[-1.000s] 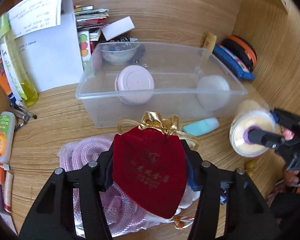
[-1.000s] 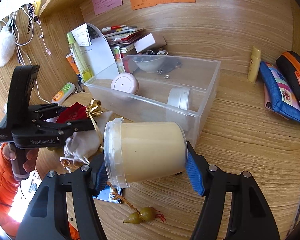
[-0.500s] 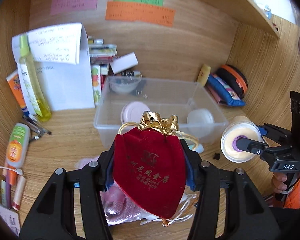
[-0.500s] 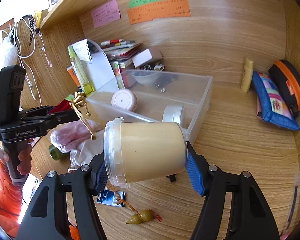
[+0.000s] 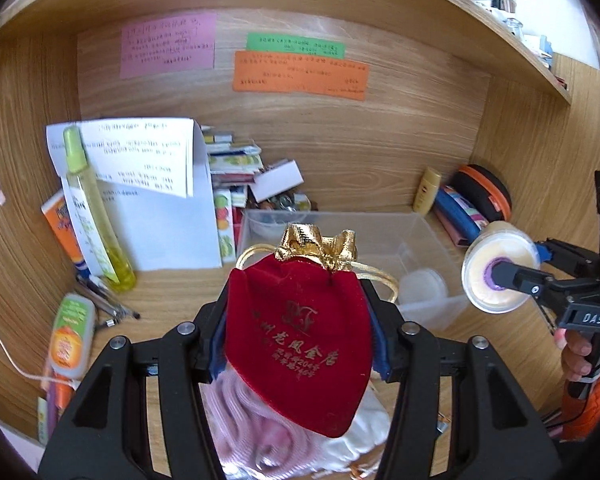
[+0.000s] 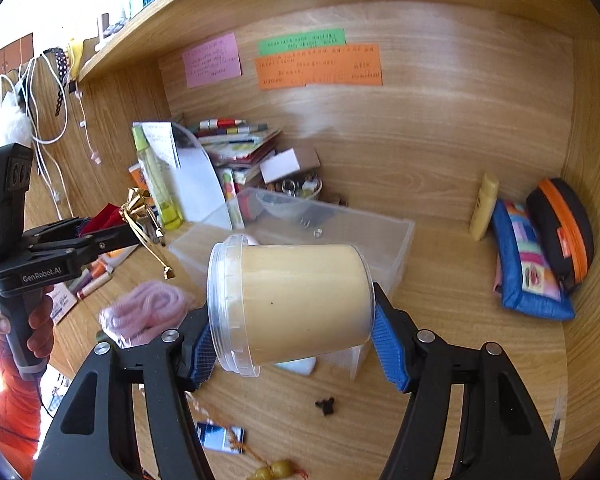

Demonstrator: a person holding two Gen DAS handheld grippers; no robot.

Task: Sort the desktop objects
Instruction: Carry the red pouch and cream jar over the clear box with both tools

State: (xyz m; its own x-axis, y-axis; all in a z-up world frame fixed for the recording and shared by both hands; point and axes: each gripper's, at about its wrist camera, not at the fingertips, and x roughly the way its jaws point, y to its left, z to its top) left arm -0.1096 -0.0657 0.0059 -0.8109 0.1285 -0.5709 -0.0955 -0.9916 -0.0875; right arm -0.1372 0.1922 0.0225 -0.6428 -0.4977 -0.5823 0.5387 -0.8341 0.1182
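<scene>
My left gripper (image 5: pixel 300 344) is shut on a red velvet pouch (image 5: pixel 300 344) with a gold top and cord, held above the desk in front of the clear plastic bin (image 5: pixel 416 236). My right gripper (image 6: pixel 292 340) is shut on a cream-filled clear jar (image 6: pixel 296 300) lying sideways, held above the desk before the bin (image 6: pixel 396 236). The jar (image 5: pixel 500 266) and right gripper show at the right of the left wrist view. The left gripper (image 6: pixel 112 232) with the pouch (image 6: pixel 104 214) shows at the left of the right wrist view.
A pink rope bundle (image 6: pixel 148 312) and white bag (image 5: pixel 356 436) lie on the desk below the pouch. The bin holds a small round tub (image 5: pixel 422 286). A yellow spray bottle (image 5: pixel 96 216), papers, books, a blue pouch (image 6: pixel 528 264) and an orange-black case (image 6: pixel 564 228) line the back.
Both grippers have risen and tilted up with their loads; the bin now looks lower and farther, and the wall notes have come into view.
</scene>
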